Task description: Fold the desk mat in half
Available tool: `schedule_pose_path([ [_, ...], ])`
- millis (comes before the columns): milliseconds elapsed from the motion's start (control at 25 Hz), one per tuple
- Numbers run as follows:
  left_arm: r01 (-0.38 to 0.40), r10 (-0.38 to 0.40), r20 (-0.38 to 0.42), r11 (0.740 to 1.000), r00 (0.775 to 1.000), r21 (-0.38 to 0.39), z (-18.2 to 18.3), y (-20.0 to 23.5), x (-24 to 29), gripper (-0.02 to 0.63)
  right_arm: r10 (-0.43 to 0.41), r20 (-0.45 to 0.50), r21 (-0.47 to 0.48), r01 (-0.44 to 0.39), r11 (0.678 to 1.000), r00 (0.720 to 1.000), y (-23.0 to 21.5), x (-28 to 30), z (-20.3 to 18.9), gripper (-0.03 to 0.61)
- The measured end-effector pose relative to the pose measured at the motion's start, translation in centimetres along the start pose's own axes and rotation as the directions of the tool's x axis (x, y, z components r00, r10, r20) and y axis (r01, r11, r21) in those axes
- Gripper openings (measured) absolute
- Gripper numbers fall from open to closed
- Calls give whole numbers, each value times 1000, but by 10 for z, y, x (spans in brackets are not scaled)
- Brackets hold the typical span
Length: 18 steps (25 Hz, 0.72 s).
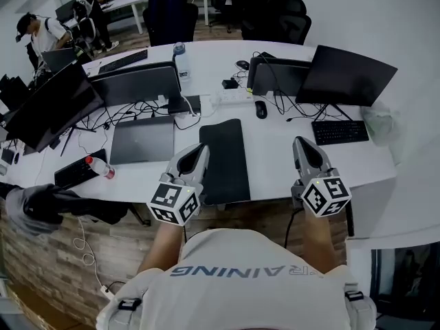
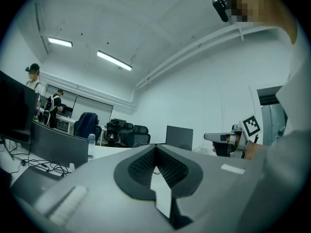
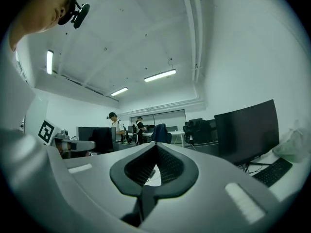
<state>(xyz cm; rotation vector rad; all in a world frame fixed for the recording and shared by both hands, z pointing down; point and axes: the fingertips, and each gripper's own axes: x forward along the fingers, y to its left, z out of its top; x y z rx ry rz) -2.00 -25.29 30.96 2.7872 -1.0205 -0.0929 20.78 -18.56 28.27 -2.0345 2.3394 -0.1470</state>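
A: Where's the mat [image 1: 223, 160] on the table [image 1: 275, 157]?
B: Lying flat. The left gripper [image 1: 201, 148] is just beside the mat's left edge and the right gripper [image 1: 301, 143] is well off to its right. Both are pressed together, empty.
A: Advice?
B: Open both, pinch the near corners, and carry them over evenly.

The black desk mat [image 1: 223, 160] lies flat on the white desk [image 1: 275, 167], and its short side reaches the front edge near the middle. The left gripper [image 1: 203, 146] is over the front edge, just at the mat's left side. The right gripper [image 1: 300, 141] is apart to the right, near a keyboard [image 1: 340, 132].
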Motion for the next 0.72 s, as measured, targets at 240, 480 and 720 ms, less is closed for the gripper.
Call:
schedule_pose_path([
  [240, -3, 4, 13, 999, 1000, -35, -1, -7, -4, 0, 21, -18, -26, -22, 999, 1000, 0, -6, -2, 15],
  [480, -27, 27, 36, 1000, 999, -11, 5, -11, -12, 0, 32, -17, 34, -32, 999, 999, -7, -4, -7, 17],
  [720, -53, 54, 35, 998, 998, -31, 2, -9, -19, 0, 50, -17, 37, -49, 998, 999, -8, -4, -12, 17],
])
